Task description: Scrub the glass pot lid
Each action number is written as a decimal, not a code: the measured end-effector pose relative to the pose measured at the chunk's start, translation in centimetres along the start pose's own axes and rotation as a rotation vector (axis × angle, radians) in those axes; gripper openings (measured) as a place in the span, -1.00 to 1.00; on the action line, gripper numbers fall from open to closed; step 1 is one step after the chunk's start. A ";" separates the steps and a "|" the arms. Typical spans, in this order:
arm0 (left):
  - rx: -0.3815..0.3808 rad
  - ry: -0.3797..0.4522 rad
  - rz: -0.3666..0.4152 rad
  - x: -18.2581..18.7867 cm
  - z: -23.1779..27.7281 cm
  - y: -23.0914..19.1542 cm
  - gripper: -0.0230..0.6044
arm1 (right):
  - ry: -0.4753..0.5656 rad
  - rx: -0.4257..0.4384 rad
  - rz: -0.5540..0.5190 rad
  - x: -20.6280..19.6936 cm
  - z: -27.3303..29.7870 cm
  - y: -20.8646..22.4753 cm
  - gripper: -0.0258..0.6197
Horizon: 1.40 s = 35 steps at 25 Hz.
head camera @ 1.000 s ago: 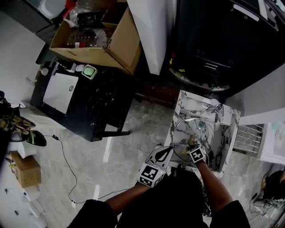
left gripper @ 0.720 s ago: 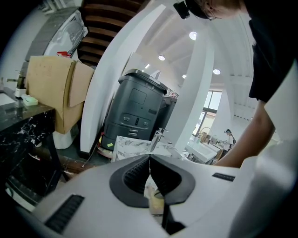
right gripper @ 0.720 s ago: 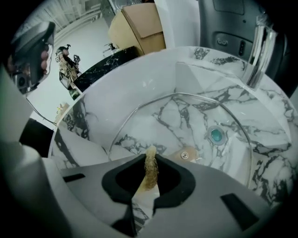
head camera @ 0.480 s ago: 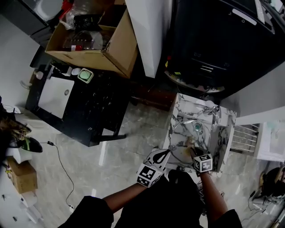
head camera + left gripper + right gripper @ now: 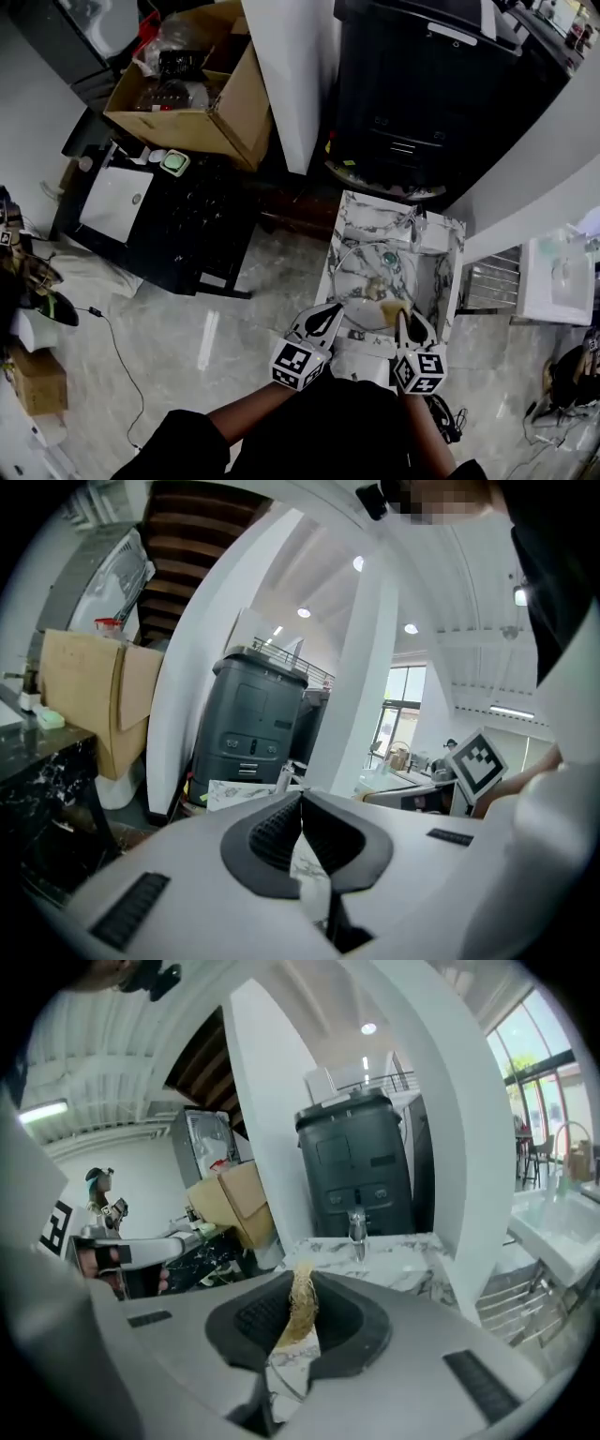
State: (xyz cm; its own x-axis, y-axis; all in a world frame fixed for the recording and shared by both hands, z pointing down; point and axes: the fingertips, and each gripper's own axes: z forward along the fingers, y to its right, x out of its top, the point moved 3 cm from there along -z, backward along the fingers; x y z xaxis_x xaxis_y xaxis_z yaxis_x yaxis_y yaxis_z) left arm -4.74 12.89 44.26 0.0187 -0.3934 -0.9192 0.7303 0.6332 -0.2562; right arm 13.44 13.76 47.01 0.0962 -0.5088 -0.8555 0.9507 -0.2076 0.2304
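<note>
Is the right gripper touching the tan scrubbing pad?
Touching. The right gripper view shows the right gripper with both jaws pressed on the tan scrubbing pad.

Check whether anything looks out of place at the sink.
Nothing stands out. The lid lies in the sink, the right gripper pinches a tan scrubber, and the left gripper is shut, empty.

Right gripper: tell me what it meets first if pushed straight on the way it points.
Probably the round glass pot lid lying in the marble sink: the right gripper, tongs shut on a tan fibrous scrubber, points at its near edge. Depth is unclear.
</note>
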 end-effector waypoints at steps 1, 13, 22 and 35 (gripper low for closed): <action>-0.002 0.008 0.043 0.6 -0.6 1.6 -0.88 | 0.025 0.010 -0.024 0.8 -1.6 -0.7 -0.73; 0.078 0.116 0.034 1.9 -9.3 20.4 -0.88 | 0.198 0.042 -0.110 0.4 -22.0 -3.6 -0.73; 0.133 0.203 0.109 1.4 -15.8 26.9 -0.88 | 0.327 0.051 -0.178 -0.3 -31.5 -7.2 -0.73; 0.027 0.232 0.178 1.6 -16.3 28.8 -0.87 | 0.340 -0.065 -0.184 -0.5 -33.3 -7.5 -0.73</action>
State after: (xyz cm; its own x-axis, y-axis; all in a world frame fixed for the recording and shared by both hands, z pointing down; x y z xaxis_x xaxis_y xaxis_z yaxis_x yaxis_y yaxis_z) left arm 5.22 41.39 30.50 -0.0064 -0.1132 -0.9936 0.7474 0.6596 -0.0799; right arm 16.07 43.36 30.29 0.0045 -0.1603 -0.9871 0.9768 -0.2108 0.0387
